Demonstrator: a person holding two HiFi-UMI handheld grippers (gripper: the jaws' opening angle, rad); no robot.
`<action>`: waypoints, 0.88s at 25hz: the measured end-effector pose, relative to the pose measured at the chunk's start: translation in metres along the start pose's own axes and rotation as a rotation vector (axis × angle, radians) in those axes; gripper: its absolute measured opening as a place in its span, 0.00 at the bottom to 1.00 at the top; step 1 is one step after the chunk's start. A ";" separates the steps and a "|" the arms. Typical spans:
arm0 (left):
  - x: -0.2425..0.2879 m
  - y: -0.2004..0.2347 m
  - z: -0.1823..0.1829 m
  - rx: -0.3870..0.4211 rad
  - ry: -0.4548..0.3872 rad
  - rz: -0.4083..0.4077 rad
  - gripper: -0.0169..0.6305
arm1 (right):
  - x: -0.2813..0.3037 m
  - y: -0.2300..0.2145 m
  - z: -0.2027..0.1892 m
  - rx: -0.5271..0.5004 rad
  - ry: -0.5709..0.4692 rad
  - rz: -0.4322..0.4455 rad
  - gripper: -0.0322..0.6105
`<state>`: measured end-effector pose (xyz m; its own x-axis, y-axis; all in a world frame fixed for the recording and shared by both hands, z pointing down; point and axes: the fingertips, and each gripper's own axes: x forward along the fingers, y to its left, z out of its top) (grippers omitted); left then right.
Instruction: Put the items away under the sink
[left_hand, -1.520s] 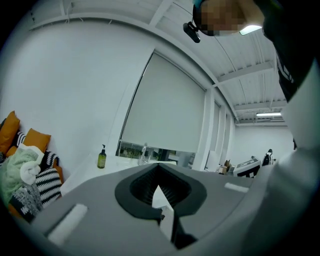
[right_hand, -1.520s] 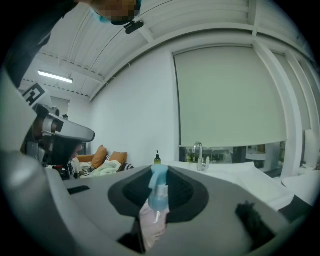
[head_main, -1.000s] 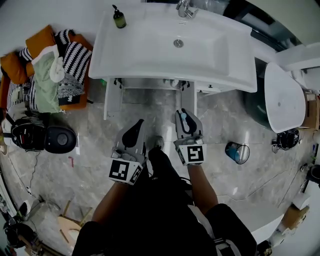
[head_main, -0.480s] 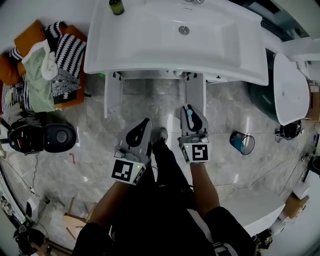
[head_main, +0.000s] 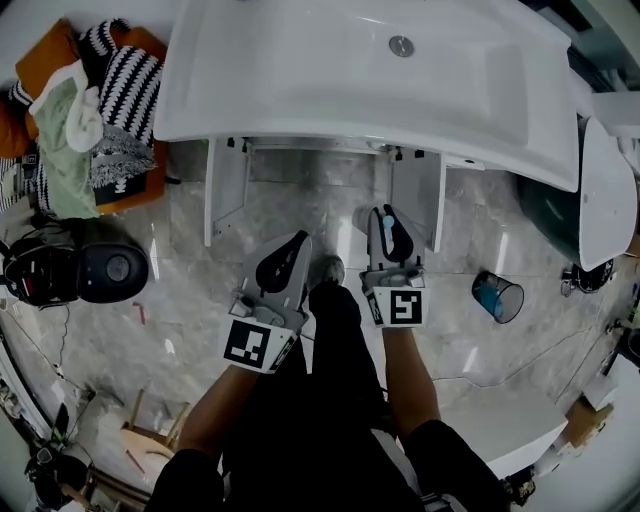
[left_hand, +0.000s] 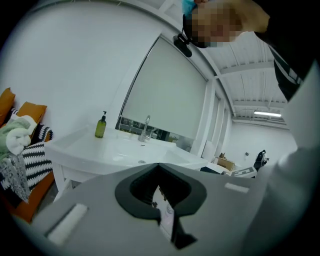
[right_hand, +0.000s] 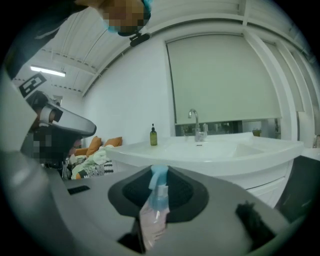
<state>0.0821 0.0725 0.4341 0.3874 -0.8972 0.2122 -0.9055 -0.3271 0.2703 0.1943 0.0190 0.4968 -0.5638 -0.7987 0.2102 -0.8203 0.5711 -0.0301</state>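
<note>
Before the open under-sink cabinet (head_main: 225, 190): left gripper (head_main: 290, 250) pinches a white packet (left_hand: 162, 210), right gripper (head_main: 388, 222) a spray bottle (right_hand: 152, 210); neither stowed.

Sink (head_main: 350, 90) at top of head view, against wall. Faucet (left_hand: 145, 128) at sink's back edge. Soap bottle (left_hand: 101, 125) on sink rim, left of faucet. Under sink, cabinet with both doors swung open: left door (head_main: 225, 190), right door (head_main: 415, 200). Laundry pile (head_main: 90, 120) left of sink. Round appliance (head_main: 75, 270) on floor (head_main: 200, 290), in front of pile. Waste bin (head_main: 498, 297) on floor, right of cabinet. Toilet (head_main: 605, 195) far right, behind bin. Left gripper (head_main: 290, 250) and right gripper (head_main: 388, 222) side by side before open cabinet. Flat packet (left_hand: 163, 212) in left gripper, spray bottle (right_hand: 155, 205) in right.
</note>
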 end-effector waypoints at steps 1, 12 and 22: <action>0.004 0.007 -0.010 -0.005 -0.002 0.006 0.03 | 0.007 0.000 -0.010 -0.003 -0.002 0.001 0.17; 0.041 0.062 -0.106 -0.036 -0.019 0.057 0.03 | 0.068 -0.012 -0.118 -0.024 0.011 0.001 0.17; 0.080 0.092 -0.176 -0.032 -0.037 0.046 0.03 | 0.112 -0.024 -0.193 -0.053 -0.007 0.000 0.17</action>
<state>0.0603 0.0228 0.6412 0.3384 -0.9216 0.1901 -0.9159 -0.2762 0.2912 0.1697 -0.0478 0.7095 -0.5650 -0.7997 0.2030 -0.8140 0.5805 0.0215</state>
